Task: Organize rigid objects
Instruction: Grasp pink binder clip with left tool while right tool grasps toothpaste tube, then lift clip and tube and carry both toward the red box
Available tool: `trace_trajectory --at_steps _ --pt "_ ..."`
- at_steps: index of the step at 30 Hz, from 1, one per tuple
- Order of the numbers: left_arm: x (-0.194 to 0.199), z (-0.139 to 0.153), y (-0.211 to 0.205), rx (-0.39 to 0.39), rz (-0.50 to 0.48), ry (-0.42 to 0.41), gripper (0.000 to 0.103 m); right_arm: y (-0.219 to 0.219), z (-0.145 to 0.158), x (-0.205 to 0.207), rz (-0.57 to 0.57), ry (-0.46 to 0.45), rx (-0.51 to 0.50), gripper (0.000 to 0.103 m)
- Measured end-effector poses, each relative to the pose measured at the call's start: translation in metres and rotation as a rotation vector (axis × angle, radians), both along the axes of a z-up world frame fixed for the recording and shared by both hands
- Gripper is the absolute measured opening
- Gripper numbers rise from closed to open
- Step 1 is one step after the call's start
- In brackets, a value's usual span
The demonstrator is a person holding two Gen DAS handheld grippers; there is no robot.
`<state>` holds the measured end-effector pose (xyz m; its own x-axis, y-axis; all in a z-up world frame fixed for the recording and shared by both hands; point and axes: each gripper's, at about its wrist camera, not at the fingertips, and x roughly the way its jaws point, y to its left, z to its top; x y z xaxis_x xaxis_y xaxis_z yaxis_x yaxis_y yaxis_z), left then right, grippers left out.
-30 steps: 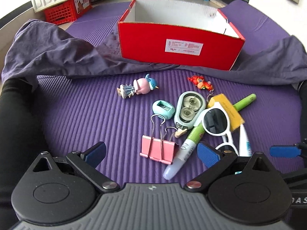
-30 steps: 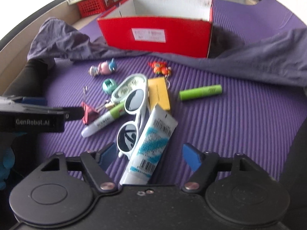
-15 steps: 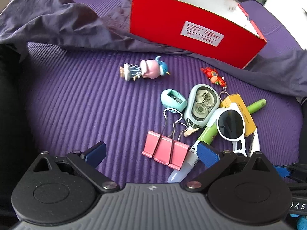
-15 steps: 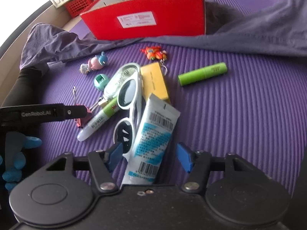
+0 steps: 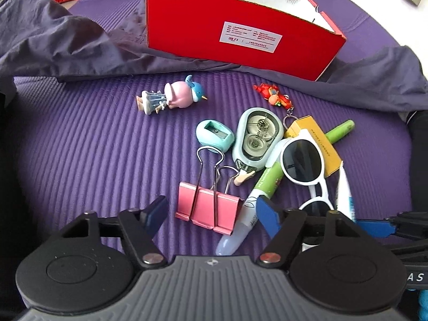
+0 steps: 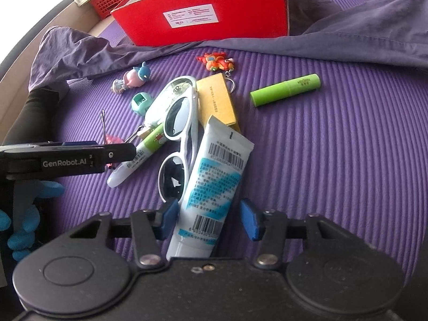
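The tube lies on the mat with its capped end toward the right gripper, whose jaws have just been closing: the left pad sits just beside the tube's edge, the right pad stands off it, so they are apart, not pinching. At the tube's 11 o'clock the sunglasses lie touching it, one lens over the yellow box. The green stick lies alone at 2 o'clock from the tube, well apart. In the left wrist view the pink clip lies between the pads of the left gripper, whose jaws have also just been closing; both pads stand clear of the clip, the right pad over the marker. At the clip's 12 o'clock is the sharpener, at 1 o'clock the tape roller, touching the sunglasses. The penguin toy lies at 11 o'clock, apart from the heap, and the red keychain at 1 o'clock beyond the roller. Farther off at 12 o'clock the red box stands open on the grey cloth.
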<state>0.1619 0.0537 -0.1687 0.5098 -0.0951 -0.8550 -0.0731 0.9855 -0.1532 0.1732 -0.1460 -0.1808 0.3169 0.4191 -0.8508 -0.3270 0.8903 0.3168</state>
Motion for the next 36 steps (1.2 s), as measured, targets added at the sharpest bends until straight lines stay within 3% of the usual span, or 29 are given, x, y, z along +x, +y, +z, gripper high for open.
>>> trace_trajectory --at_steps 5,8,19,27,29,31,36 --pt "-0.001 0.002 0.003 -0.019 0.018 -0.005 0.052 0.000 0.000 0.000 0.004 0.002 0.013 0.044" --pt "-0.001 0.002 0.008 -0.045 0.033 0.000 0.051 0.000 0.000 -0.001 0.005 0.005 0.020 0.042" --pt "-0.005 0.008 0.005 -0.011 0.015 -0.040 0.041 0.001 0.002 -0.003 0.000 -0.030 0.001 0.039" --pt "-0.008 0.015 0.008 -0.003 0.039 -0.050 0.040 -0.006 0.015 -0.005 -0.040 -0.064 -0.002 0.038" --pt "-0.010 0.018 0.011 -0.010 0.050 -0.060 0.033 -0.010 0.020 -0.006 -0.052 -0.072 0.006 0.037" --pt "-0.010 0.021 0.012 -0.029 0.053 -0.064 0.015 -0.012 0.023 -0.008 -0.059 -0.081 0.005 0.036" --pt "-0.009 0.019 0.011 -0.035 0.048 -0.049 0.015 -0.017 0.026 -0.010 -0.070 -0.079 0.016 0.030"
